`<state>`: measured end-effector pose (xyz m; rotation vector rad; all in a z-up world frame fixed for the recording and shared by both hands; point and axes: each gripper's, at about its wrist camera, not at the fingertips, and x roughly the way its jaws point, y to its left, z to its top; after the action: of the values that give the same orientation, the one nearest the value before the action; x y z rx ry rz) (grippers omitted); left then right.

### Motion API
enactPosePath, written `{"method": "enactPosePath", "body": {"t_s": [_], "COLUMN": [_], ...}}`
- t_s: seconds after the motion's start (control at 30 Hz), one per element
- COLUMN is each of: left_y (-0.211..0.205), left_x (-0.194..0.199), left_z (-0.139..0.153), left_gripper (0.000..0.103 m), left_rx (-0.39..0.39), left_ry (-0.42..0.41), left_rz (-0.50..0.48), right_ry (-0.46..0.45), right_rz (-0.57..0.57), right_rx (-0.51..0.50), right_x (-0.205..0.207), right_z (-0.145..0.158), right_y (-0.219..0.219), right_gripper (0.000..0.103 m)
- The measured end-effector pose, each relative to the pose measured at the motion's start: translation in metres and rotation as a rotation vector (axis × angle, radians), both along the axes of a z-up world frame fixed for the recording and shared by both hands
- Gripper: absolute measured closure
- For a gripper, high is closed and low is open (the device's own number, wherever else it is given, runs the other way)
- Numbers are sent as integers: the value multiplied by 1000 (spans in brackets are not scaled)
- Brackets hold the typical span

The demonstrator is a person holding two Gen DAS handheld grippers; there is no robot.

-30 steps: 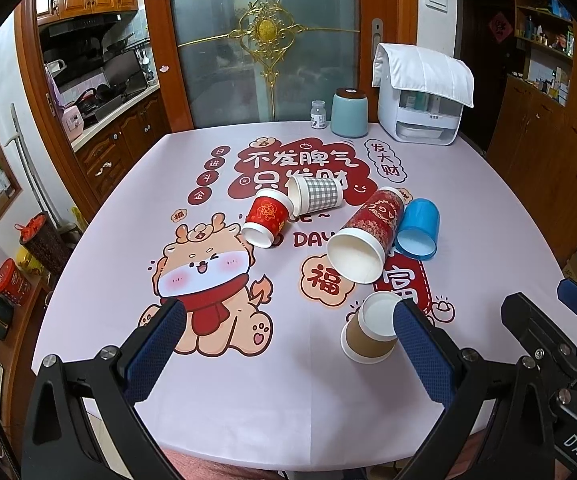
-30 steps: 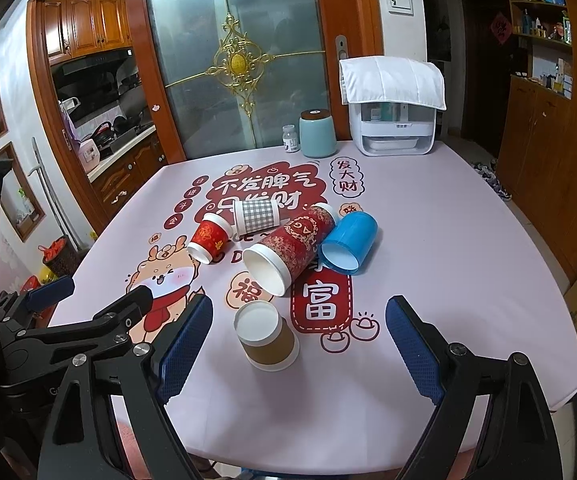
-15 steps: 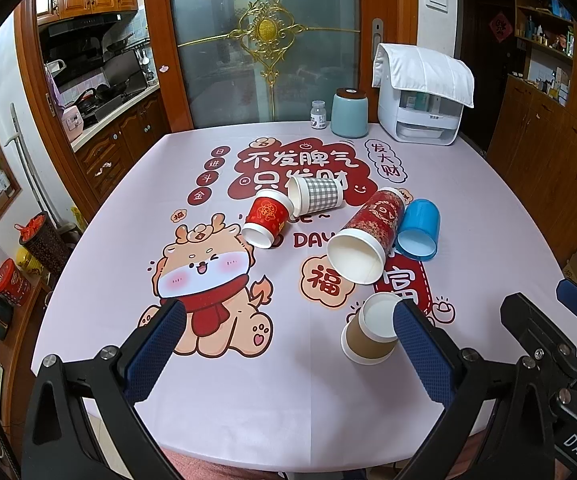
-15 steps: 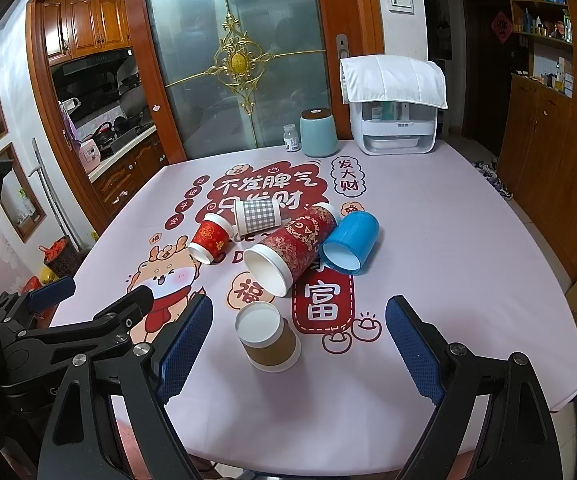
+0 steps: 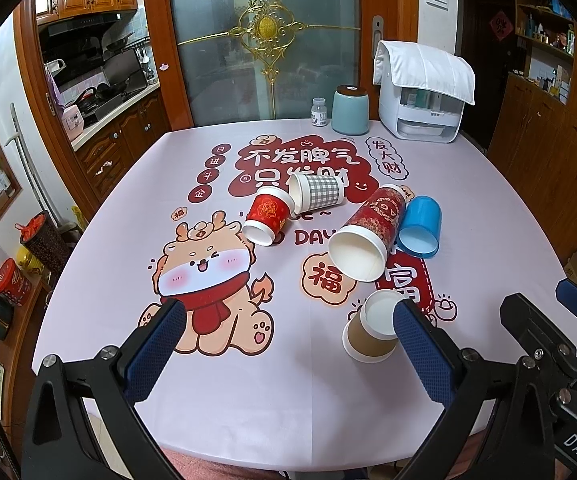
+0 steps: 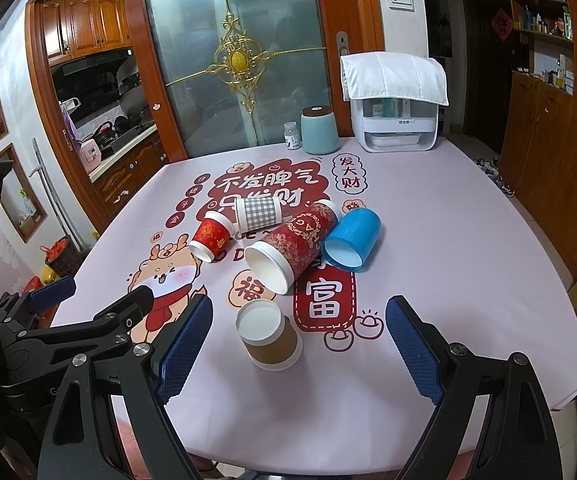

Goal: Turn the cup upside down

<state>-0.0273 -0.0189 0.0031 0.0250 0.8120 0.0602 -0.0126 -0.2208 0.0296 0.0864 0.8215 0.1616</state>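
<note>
A brown paper cup [image 6: 269, 338] [image 5: 370, 332] stands base-up on the printed tablecloth, nearest to me. Behind it several cups lie on their sides: a tall red patterned cup [image 6: 292, 246] [image 5: 370, 236], a blue cup [image 6: 352, 240] [image 5: 420, 226], a small red cup [image 6: 211, 236] [image 5: 267, 216] and a grey checked cup [image 6: 257, 214] [image 5: 317, 192]. My left gripper [image 5: 288, 344] is open and empty above the table's near edge; its right finger overlaps the brown cup in view. My right gripper [image 6: 298, 344] is open and empty, the brown cup between its fingers in view.
At the table's far edge stand a teal canister [image 5: 350, 110], a small white bottle [image 5: 319, 112] and a white appliance under a cloth [image 5: 424, 92]. The left gripper's frame shows at the left of the right wrist view [image 6: 68, 332]. Wooden cabinets line the right wall.
Both grippers have barely moved. The right wrist view has crept slightly toward the brown cup. The cups have not moved.
</note>
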Motion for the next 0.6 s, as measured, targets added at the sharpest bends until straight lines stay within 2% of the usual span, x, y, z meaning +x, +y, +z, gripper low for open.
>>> {"method": "enactPosePath", "body": {"t_s": [0.6], "left_y": [0], "left_x": [1], "left_z": [-1], "left_gripper": [1], "left_rx": [0], "left_ry": [3], "left_rz": [2], "right_ry": [11], "right_rz": [2], "right_rx": [6], "right_x": [-3], "right_z": [-10], "right_y": [7], "right_gripper": [13]}}
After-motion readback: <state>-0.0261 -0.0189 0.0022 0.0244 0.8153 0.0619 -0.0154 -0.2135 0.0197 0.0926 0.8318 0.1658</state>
